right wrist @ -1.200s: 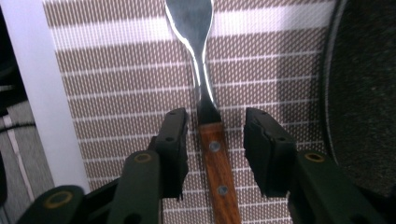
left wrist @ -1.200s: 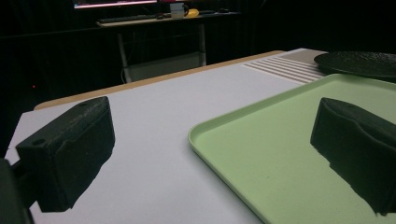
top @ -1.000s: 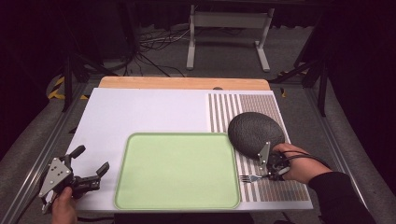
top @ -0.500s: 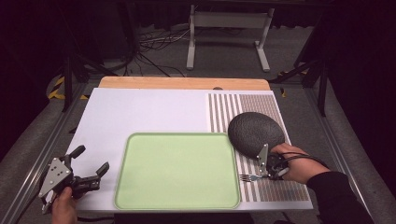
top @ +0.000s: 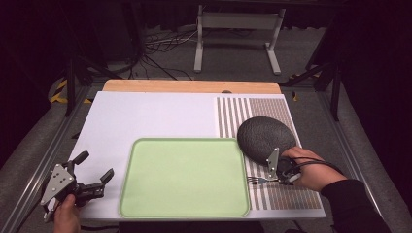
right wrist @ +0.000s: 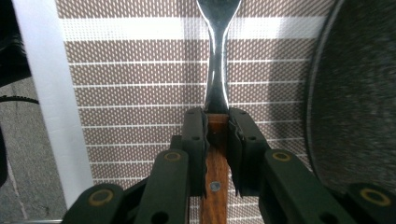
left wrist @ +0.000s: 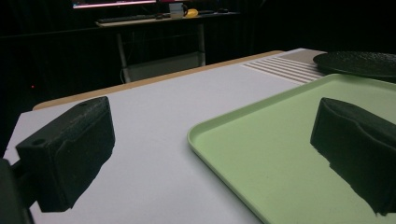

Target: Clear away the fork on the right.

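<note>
A fork (top: 256, 180) with a wooden handle (right wrist: 215, 163) lies on the striped placemat (top: 291, 196), its tines pointing at the green tray (top: 184, 177). My right gripper (top: 268, 180) sits low over the mat. Its jaws have just been closing and now pinch the handle where it meets the metal neck (right wrist: 217, 70); the right gripper (right wrist: 216, 123) is shut on it. My left gripper (top: 95, 166) rests at the table's front left, open, nothing between its jaws. In the left gripper view the left gripper (left wrist: 215, 126) faces the tray's (left wrist: 280, 140) near corner.
A dark round plate (top: 265, 136) lies on the placemat just behind my right hand, and close to the right of the fork (right wrist: 359, 93). The white tabletop (top: 145, 116) stretches behind the tray. Its right edge runs near the mat.
The right hand has barely shifted beside the fork. The left gripper has stayed where it was.
</note>
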`<move>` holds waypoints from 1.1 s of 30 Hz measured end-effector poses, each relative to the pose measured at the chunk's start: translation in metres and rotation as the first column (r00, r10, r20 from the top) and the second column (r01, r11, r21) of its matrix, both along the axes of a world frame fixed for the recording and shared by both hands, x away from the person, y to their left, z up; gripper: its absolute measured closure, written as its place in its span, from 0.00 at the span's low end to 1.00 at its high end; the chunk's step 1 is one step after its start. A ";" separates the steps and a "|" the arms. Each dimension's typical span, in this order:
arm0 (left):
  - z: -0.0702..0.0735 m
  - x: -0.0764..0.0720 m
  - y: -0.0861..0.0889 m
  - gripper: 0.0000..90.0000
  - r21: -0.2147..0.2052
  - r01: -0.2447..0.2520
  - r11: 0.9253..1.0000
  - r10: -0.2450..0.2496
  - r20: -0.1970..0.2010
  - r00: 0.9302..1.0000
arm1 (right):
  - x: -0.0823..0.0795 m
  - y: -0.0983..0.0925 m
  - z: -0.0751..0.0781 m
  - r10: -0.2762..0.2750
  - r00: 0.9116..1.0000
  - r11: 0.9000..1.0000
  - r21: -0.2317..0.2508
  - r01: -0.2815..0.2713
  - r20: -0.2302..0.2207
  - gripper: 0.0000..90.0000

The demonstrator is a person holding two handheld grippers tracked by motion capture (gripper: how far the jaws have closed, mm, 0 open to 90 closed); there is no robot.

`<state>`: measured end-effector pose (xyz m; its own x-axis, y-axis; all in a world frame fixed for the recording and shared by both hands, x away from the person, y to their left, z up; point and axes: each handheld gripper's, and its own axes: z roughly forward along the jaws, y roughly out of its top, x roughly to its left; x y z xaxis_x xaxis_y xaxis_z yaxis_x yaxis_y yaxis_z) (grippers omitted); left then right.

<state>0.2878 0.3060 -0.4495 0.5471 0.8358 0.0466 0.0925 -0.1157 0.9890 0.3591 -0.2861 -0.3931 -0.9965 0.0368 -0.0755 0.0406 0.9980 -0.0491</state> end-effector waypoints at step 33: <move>0.000 0.000 0.000 0.01 -0.005 0.002 1.000 -0.001 0.002 1.000 | 0.012 0.083 0.043 0.065 0.997 0.996 0.058 -0.068 0.048 0.87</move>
<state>0.2875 0.3065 -0.4494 0.5483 0.8352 0.0436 0.0902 -0.1109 0.9897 0.3713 -0.2033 -0.3504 -0.9924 -0.0234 -0.1208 -0.0249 0.9996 0.0110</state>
